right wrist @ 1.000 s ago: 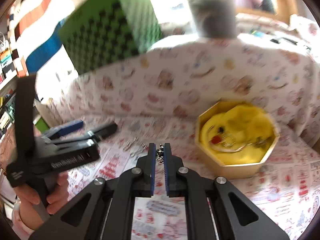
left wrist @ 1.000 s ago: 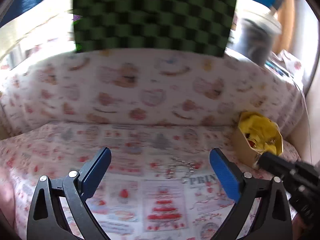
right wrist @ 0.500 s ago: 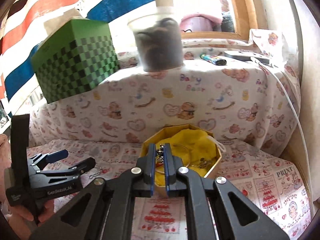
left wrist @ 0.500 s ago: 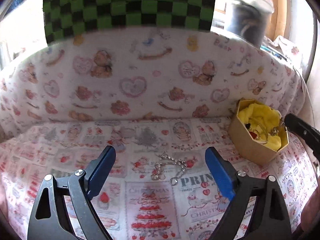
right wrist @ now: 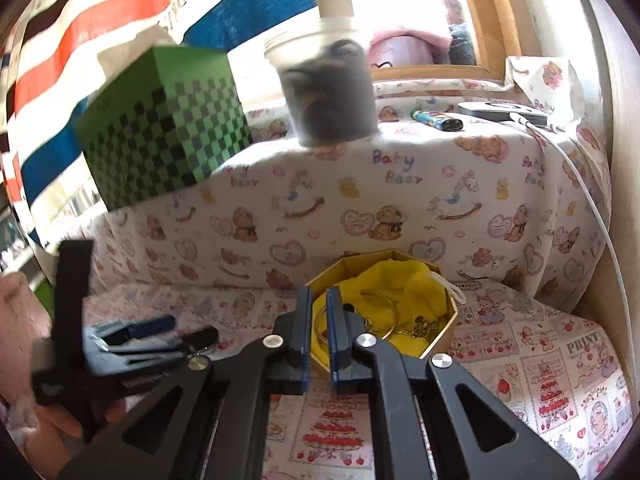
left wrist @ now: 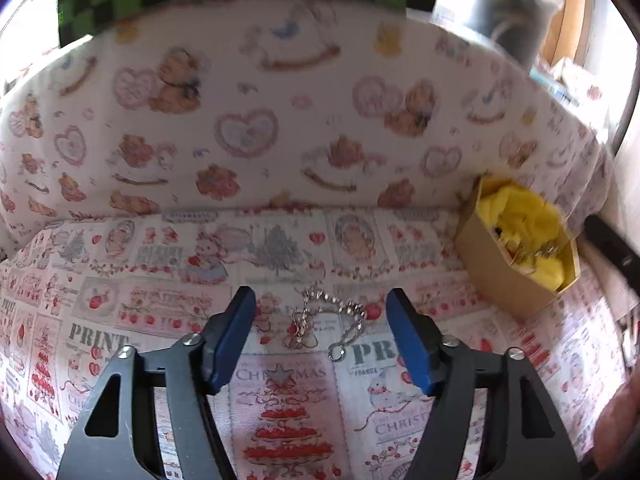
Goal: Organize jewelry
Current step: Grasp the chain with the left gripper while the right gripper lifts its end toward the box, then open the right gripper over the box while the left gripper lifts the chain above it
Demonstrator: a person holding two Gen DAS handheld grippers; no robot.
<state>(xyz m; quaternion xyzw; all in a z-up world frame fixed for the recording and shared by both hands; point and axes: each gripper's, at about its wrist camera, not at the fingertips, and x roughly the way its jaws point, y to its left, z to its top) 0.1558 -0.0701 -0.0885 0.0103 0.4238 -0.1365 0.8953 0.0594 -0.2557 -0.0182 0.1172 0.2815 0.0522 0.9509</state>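
Observation:
A silver chain bracelet [left wrist: 326, 320] lies on the printed cloth. My left gripper [left wrist: 320, 334] is open, its blue pads on either side of the bracelet, close above it. An octagonal cardboard box [left wrist: 516, 248] lined with yellow cloth sits at the right and holds gold bangles and chains [right wrist: 384, 320]. My right gripper [right wrist: 319, 334] hangs just in front of the box [right wrist: 440, 332], its jaws slightly parted with nothing visible between them. The left gripper also shows in the right wrist view [right wrist: 152, 332].
A raised ledge draped in teddy-bear cloth [right wrist: 360, 208] runs behind. On it stand a green checkered box [right wrist: 164, 128], a dark jar [right wrist: 328, 92], a lighter [right wrist: 436, 120] and a cabled device [right wrist: 504, 110].
My left gripper has moved forward and down around the bracelet, its jaws narrower. My right gripper has reached the box and parted; the small piece it held is no longer between its pads.

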